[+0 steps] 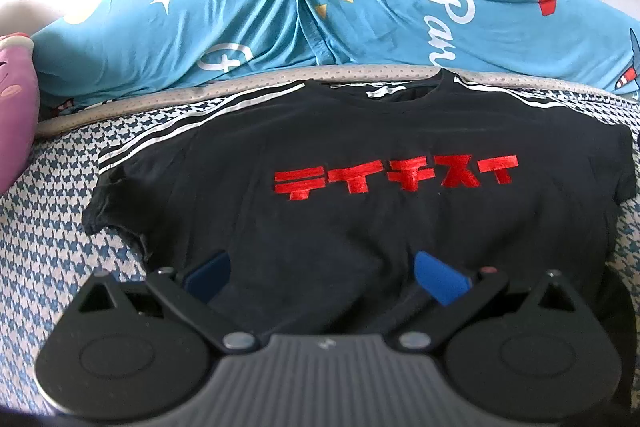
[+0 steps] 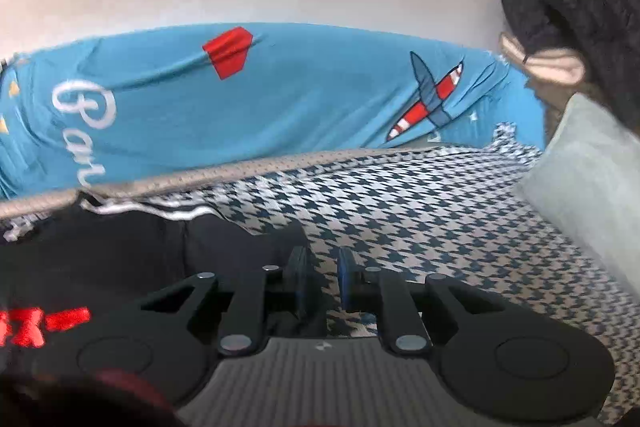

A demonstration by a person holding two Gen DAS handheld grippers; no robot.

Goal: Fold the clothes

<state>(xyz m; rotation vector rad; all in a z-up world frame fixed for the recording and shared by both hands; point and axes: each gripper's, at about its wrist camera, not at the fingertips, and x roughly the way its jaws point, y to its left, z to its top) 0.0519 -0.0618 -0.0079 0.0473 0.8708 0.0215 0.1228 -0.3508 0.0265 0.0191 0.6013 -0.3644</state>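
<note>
From the left wrist, the left claw (image 1: 322,271) is hovering spread wide, pinching nothing, over the lower middle of a black T-shirt (image 1: 360,219). The shirt is lying face up and flat on the houndstooth bed cover (image 1: 52,239), red lettering (image 1: 394,177) ahead of the claw and both sleeves reaching out to either side. No fold is showing, so the folding is looking barely begun (everything remains to do).

From the right wrist, the right claw (image 2: 323,277) is sitting nearly pressed together, a narrow gap between its pads, gripping nothing. The shirt's sleeve edge (image 2: 276,235) is lying just left of and under the claw, bare bed cover to its right. A blue quilt (image 2: 280,95) is bunching up beyond.
</note>
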